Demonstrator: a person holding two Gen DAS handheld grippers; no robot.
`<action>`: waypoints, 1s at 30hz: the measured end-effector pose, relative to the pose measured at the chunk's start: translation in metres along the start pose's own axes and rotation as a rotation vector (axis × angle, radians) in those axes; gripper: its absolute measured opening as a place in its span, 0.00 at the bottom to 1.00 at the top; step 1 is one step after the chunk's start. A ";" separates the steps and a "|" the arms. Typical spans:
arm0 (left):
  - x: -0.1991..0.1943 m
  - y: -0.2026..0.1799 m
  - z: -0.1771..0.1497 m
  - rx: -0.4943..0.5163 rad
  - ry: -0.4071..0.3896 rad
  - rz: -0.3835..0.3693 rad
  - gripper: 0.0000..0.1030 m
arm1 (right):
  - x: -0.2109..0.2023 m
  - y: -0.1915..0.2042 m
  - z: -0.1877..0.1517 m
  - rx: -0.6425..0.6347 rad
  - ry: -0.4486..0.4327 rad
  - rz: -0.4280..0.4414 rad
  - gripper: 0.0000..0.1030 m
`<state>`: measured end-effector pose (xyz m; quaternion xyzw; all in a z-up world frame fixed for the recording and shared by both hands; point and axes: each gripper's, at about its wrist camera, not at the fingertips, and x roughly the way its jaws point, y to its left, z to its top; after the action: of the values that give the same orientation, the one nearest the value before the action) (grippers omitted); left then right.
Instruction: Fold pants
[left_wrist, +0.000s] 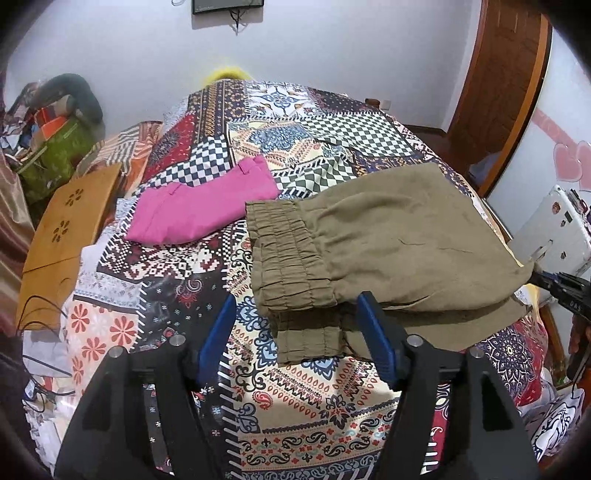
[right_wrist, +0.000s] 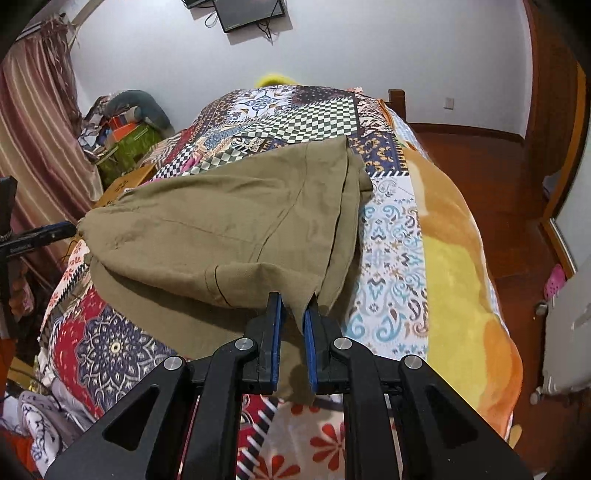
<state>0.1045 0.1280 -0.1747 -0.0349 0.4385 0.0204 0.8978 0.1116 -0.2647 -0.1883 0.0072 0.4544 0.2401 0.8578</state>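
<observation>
Two garments lie on the patchwork bedspread (left_wrist: 177, 266): at left we see folded pink pants (left_wrist: 199, 206), beside them olive pants (left_wrist: 369, 243) folded over, elastic waistband toward the left. Our left claw (left_wrist: 295, 325) stands open, its blue pads clear of the waistband's near corner. Our right claw (right_wrist: 293, 314) is clamped on the olive cloth's edge. On its body at far right we read only "DAS".
</observation>
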 end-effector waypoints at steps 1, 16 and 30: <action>-0.002 -0.001 0.001 0.003 -0.005 -0.001 0.65 | -0.001 0.001 -0.002 -0.004 0.002 -0.006 0.11; -0.002 0.004 0.025 -0.023 -0.073 0.074 0.90 | -0.032 -0.017 0.000 0.076 -0.046 -0.092 0.34; 0.050 0.024 0.005 -0.156 0.114 -0.056 0.90 | 0.022 -0.001 -0.004 0.074 0.067 -0.056 0.49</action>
<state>0.1380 0.1526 -0.2121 -0.1178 0.4846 0.0274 0.8663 0.1197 -0.2568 -0.2080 0.0180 0.4917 0.1989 0.8476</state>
